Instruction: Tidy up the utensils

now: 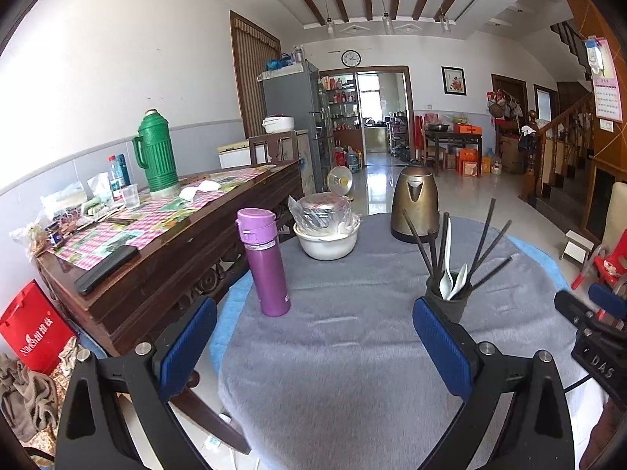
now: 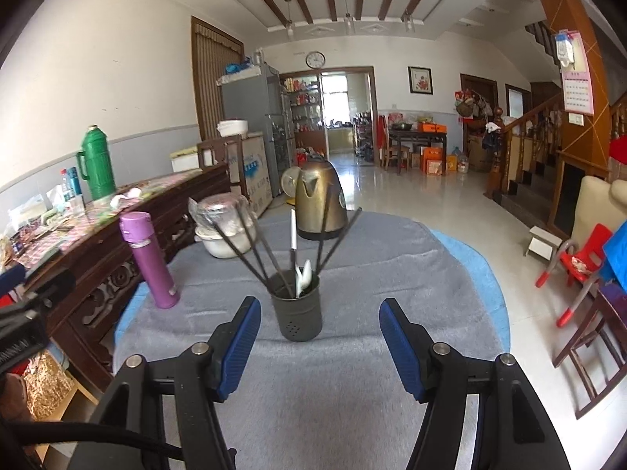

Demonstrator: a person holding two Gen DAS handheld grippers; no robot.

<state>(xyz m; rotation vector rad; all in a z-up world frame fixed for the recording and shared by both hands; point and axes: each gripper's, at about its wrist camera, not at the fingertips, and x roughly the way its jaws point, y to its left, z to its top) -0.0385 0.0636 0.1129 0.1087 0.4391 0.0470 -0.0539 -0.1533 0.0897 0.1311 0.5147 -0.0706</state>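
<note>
While utensil holder (image 2: 297,309) stands central, purple flask (image 2: 149,262) flanks it

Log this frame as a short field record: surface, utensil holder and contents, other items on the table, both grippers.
surface: round table under a grey cloth
utensil holder: dark cup, upright, holding black chopsticks and white spoons
other items: purple flask, brass kettle, white bowl
left gripper: open, empty
right gripper: open, empty, holder just beyond it

Red shopping bag (image 1: 33,338): "Nihon"-like white lettering, partly unclear. Right gripper (image 1: 599,329) body: "DAS". Rest unreadable.
</note>
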